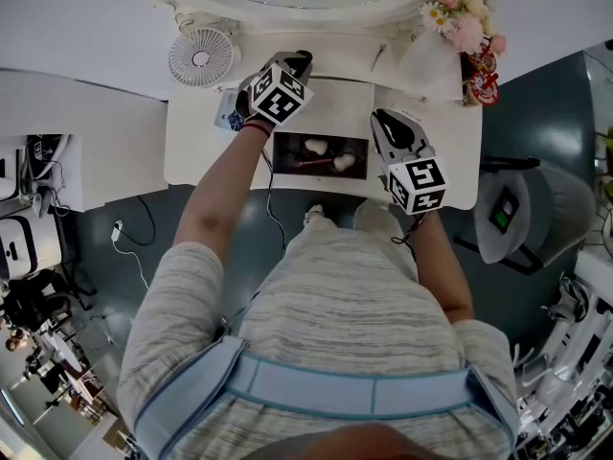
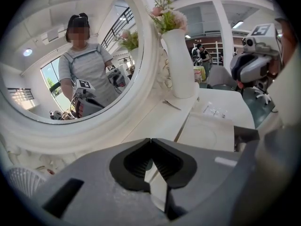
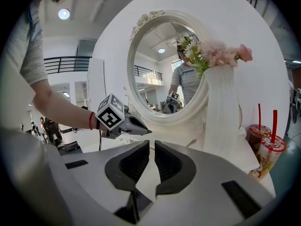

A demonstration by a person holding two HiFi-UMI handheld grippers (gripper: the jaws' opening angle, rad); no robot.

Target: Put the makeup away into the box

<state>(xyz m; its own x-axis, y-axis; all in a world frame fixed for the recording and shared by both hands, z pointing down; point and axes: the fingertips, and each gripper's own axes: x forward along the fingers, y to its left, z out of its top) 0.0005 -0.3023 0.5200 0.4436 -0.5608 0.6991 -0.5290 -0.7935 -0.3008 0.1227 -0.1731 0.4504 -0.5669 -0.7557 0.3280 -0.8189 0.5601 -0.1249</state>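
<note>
Seen from the head view, a person leans over a white table (image 1: 192,151) and holds out a gripper in each hand. Only this view shows the box (image 1: 287,156), a dark open compartment at the near middle of the table. The makeup is inside it: two white heart-shaped puffs (image 1: 316,146) with a thin pink stick (image 1: 321,163) between them.

Only the left gripper view shows the person's reflection. They stand in a big round mirror (image 2: 141,102) at the far edge of the table, with both grippers raised. The right gripper view adds two cups with red straws (image 3: 265,149) at the far right of the table.

The left claw (image 2: 150,140) is closed. Its dark tips meet and nothing is between them. It hangs over the table, just to the far left of the box, and touches nothing. The right claw (image 3: 152,145) stands a narrow slit apart, with only the white table showing through the gap. It is empty too, hovering to the right of the box.

A small white fan (image 1: 201,57) sits at the far left of the table. A tall white vase (image 3: 221,112) holding pink and white flowers (image 1: 460,17) stands at the far right, close beside the mirror.

The floor (image 1: 124,247) is dark blue-grey, with cables lying on it to the left. The room is bright, with white walls and round ceiling lights.
</note>
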